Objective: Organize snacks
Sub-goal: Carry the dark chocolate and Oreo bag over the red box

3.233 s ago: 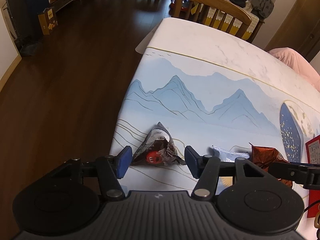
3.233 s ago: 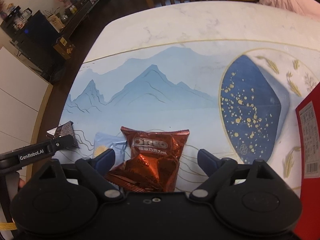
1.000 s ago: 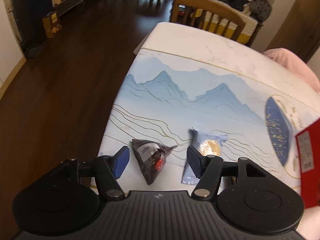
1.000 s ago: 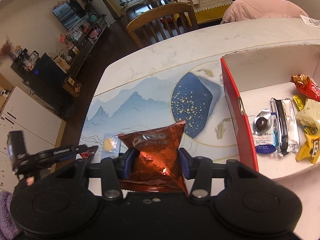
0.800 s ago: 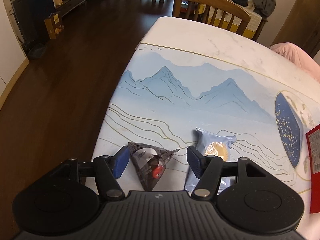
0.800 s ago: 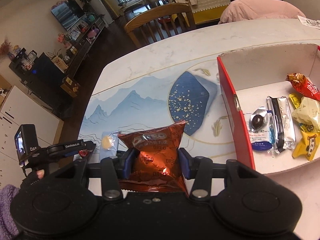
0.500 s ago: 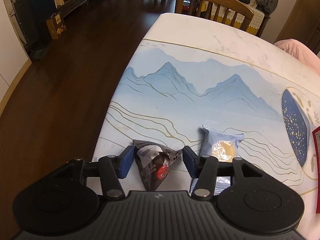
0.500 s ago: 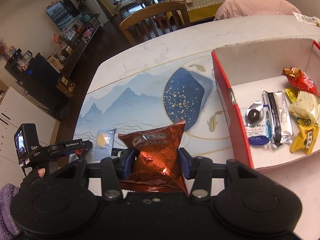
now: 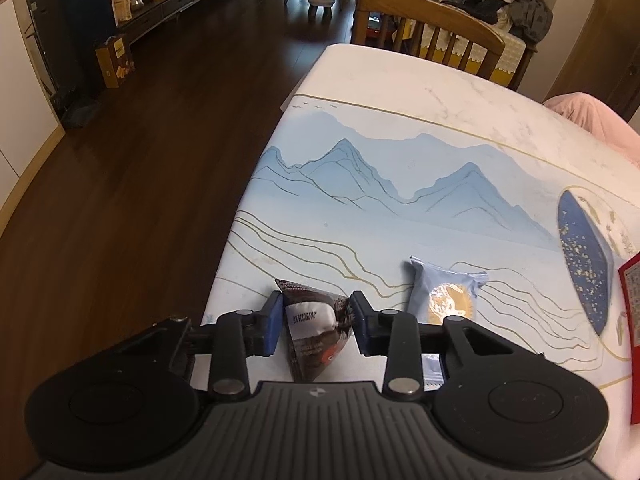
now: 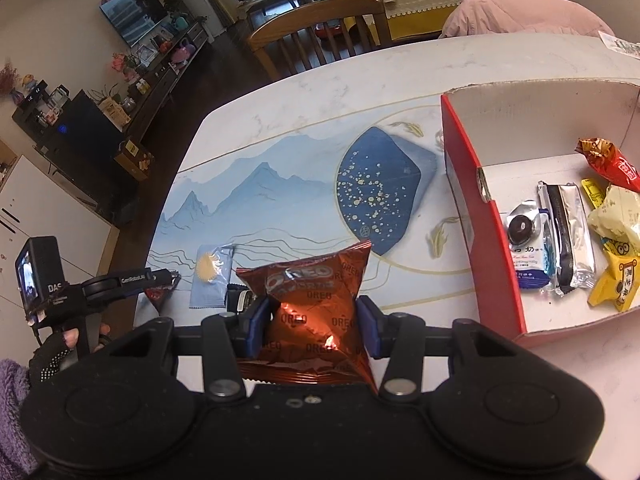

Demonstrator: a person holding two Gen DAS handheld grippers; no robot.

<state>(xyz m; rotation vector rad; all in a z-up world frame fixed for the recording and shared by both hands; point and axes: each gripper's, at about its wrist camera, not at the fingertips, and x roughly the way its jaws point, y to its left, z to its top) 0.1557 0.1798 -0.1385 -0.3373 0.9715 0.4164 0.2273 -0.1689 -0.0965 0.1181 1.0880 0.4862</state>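
Observation:
My left gripper (image 9: 315,322) is shut on a dark triangular snack packet (image 9: 316,330) at the table's near left edge; it also shows in the right wrist view (image 10: 160,278). A pale blue packet (image 9: 444,294) with a golden disc lies just right of it, also seen from the right wrist (image 10: 211,276). My right gripper (image 10: 312,322) is shut on a brown Oreo bag (image 10: 316,304), held above the table left of the red box (image 10: 464,200). The box holds several snacks (image 10: 568,236).
The table carries a mat with blue mountains (image 9: 400,188) and a dark blue patch (image 10: 376,192). A wooden chair (image 9: 432,46) stands at the far end. The table's left edge (image 9: 240,216) drops to dark floor. A pink cushion (image 10: 520,14) sits at the far right.
My left gripper has closed on the dark triangular packet. My right gripper, holding the Oreo bag, has shifted so the red box sits closer on its right.

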